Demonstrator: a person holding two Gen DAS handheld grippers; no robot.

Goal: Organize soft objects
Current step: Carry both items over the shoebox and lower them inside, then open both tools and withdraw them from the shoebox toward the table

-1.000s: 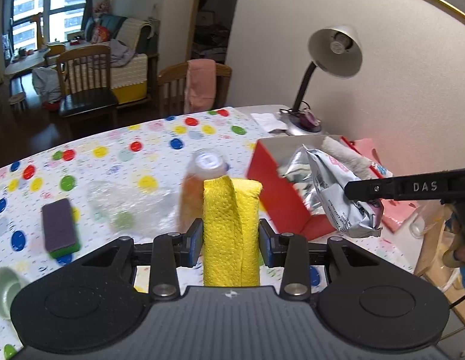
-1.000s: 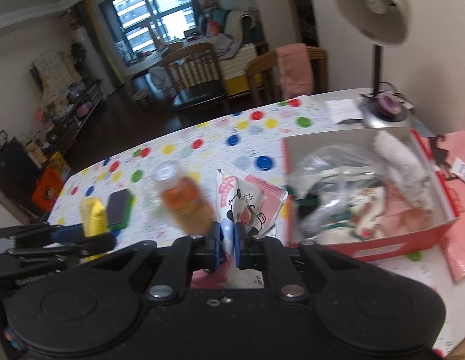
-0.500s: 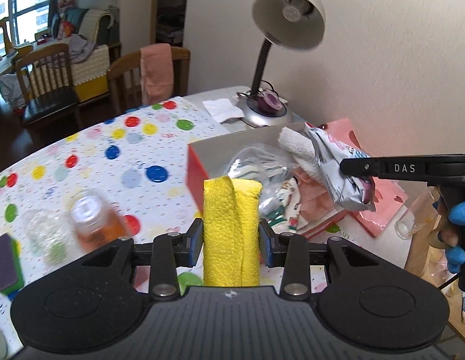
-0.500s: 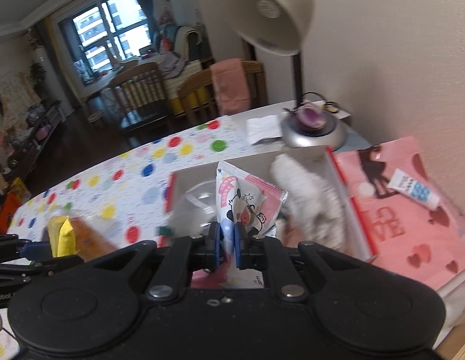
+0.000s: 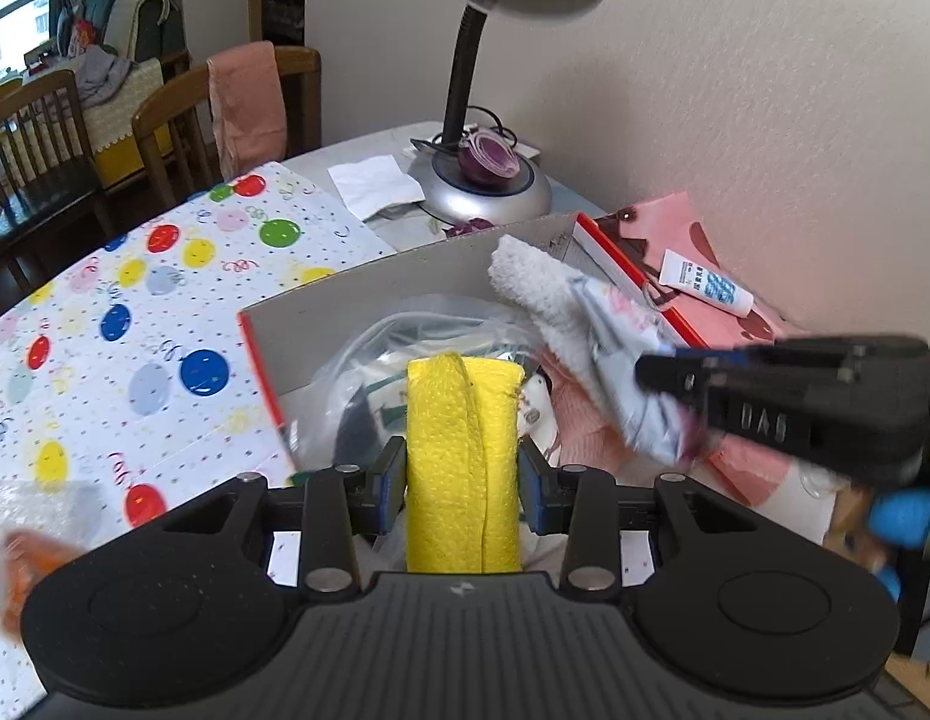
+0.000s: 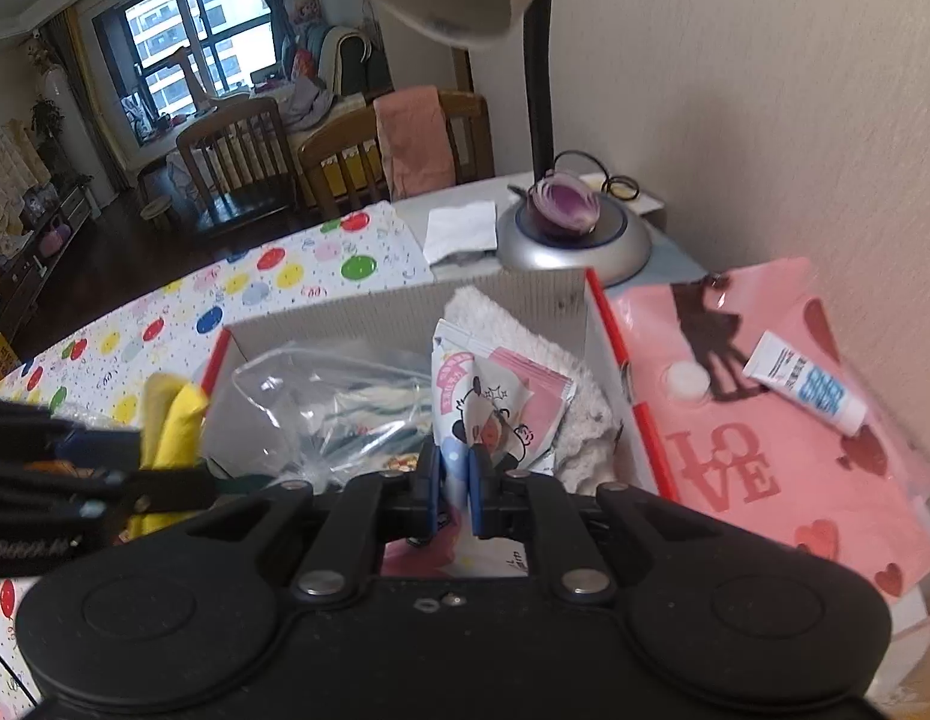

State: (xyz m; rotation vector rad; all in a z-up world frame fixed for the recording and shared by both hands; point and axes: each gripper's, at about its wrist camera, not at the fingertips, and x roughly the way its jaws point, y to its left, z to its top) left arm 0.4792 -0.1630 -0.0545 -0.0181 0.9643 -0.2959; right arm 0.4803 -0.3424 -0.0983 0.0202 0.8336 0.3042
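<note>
Left tool (image 5: 462, 477): clamped on a folded yellow cloth (image 5: 462, 456), which stands upright between the pads. Right tool (image 6: 455, 483): pinched tight on the lower edge of a printed snack packet (image 6: 495, 402) bearing a cartoon figure.

Change noted: a second ago both tools hung over the spotted tablecloth (image 5: 135, 324), with an orange bottle and a dark sponge beneath them. Both have since swung across and tipped down, and now hover over the open red box (image 5: 267, 384). Neither grip has altered in that time.

Contents of the box: a clear plastic bag (image 6: 321, 396) on the near left, a white fluffy cloth (image 6: 525, 336) against the far wall, pink fabric under it. In the left view the yellow cloth sits directly above the plastic bag; the packet hangs over the fluffy cloth, toward the right side.

Surroundings: a desk lamp (image 6: 570, 234) stands on the table behind the box; a pink gift bag (image 6: 765, 420) lies to its right with a small white tube (image 6: 807, 384) on top.

Assessment: the carry appears finished and both items are placed for release. The two tools sit close together over one box; staggered lowering would avoid a clash. Neither item is yet resting inside.
</note>
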